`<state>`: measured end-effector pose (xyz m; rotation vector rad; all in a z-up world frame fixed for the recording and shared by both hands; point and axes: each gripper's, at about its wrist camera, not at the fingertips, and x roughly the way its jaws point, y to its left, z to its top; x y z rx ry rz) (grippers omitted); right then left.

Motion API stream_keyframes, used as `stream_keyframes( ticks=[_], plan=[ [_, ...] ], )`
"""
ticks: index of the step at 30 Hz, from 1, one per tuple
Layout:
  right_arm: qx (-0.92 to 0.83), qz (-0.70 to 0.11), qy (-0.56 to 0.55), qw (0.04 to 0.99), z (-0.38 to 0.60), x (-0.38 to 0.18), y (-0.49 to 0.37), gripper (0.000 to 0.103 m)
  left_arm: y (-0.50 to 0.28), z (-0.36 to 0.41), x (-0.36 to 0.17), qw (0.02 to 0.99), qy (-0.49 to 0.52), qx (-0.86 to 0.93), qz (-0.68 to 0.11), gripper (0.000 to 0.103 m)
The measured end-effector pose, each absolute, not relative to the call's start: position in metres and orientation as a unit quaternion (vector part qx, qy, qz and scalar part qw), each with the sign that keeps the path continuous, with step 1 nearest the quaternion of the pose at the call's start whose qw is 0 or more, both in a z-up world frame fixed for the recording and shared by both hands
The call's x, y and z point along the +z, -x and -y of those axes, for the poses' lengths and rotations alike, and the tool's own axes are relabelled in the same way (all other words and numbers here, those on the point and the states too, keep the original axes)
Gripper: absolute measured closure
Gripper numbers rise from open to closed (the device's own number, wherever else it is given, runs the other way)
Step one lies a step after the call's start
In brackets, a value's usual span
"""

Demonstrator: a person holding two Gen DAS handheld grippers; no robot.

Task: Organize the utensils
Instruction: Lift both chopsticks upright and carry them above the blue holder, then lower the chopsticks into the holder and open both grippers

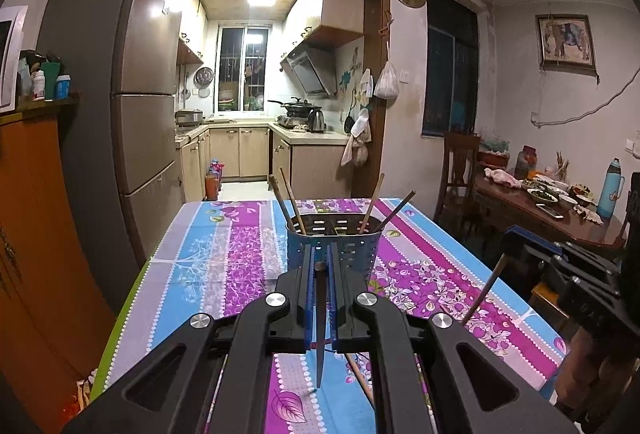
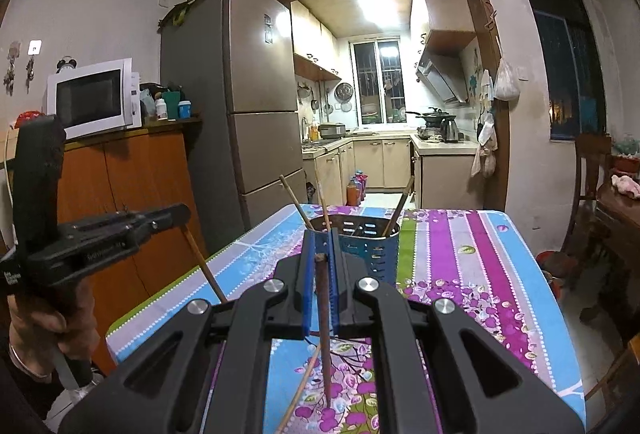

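Left gripper (image 1: 319, 266): seen at the bottom centre of its own view, jaws pressed tight on a dark chopstick (image 1: 320, 330) that hangs point-down toward the tablecloth.
Right gripper (image 2: 320, 260): likewise clamped shut, a reddish-brown chopstick (image 2: 325, 334) pinched between the blue pads and slanted down toward the lower centre of the frame.
Utensil holder (image 1: 333, 244): a blue perforated caddy, stood upright on the table just above the left gripper's fingertips in the picture; in the right wrist view it is found at centre, just beyond the blue pads.
Holder contents: several wooden chopsticks (image 1: 370, 204) are already stood inside, leaning outward against the rim.
Loose chopstick (image 2: 298, 390): a pale one is seen lying on the cloth at the bottom of the right wrist view, partly hidden by the gripper body.
Table (image 1: 224, 258): covered in a purple, blue and white floral striped cloth.
Cross view: the left gripper is caught at the left edge of the right wrist frame, gripped by a hand (image 2: 48, 322); the stick below it is probably its chopstick, though the grip point is hidden there.
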<state>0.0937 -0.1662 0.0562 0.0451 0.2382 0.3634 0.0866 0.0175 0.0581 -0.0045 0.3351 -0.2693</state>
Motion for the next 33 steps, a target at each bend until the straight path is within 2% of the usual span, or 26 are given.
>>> stream_keyframes(
  ticks=[19, 33],
  plan=[
    [0.186, -0.122, -0.018, 0.975, 0.162, 0.075, -0.118, 0.098, -0.119, 0.0, 0.057, 0.98, -0.031, -0.078, -0.18, 0.096],
    [0.182, -0.122, -0.008, 0.976, 0.157, 0.08, -0.132, 0.098, -0.12, 0.01, 0.062, 0.984, -0.053, -0.055, -0.162, 0.096]
  ],
)
